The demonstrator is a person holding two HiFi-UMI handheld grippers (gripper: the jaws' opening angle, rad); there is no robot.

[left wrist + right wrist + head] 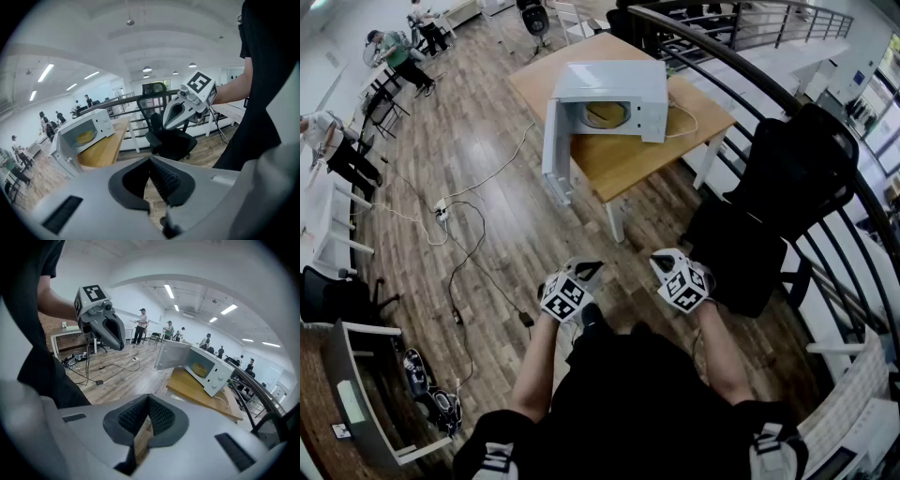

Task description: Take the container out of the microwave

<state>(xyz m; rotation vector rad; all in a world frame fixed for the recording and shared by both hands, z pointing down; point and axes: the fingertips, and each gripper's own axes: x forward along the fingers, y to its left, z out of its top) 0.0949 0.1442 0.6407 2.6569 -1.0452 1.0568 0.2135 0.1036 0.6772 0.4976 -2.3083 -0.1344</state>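
A white microwave (614, 94) stands on a wooden table (628, 159) ahead of me, its door (555, 141) swung open to the left. Inside sits a yellow container (607, 114), also seen in the left gripper view as the container (85, 137) and in the right gripper view as the container (200, 367). My left gripper (587, 270) and right gripper (662, 263) are held close to my body, well short of the table. Both are shut with nothing between the jaws. Each gripper shows in the other's view: the right gripper (174, 117), the left gripper (112, 336).
A black office chair (787, 187) stands right of the table, against a curved dark railing (750, 66). Cables and a power strip (441, 214) trail over the wood floor at left. People sit at desks (394, 52) at far left. Shoes (431, 394) lie by a white bench (356, 403).
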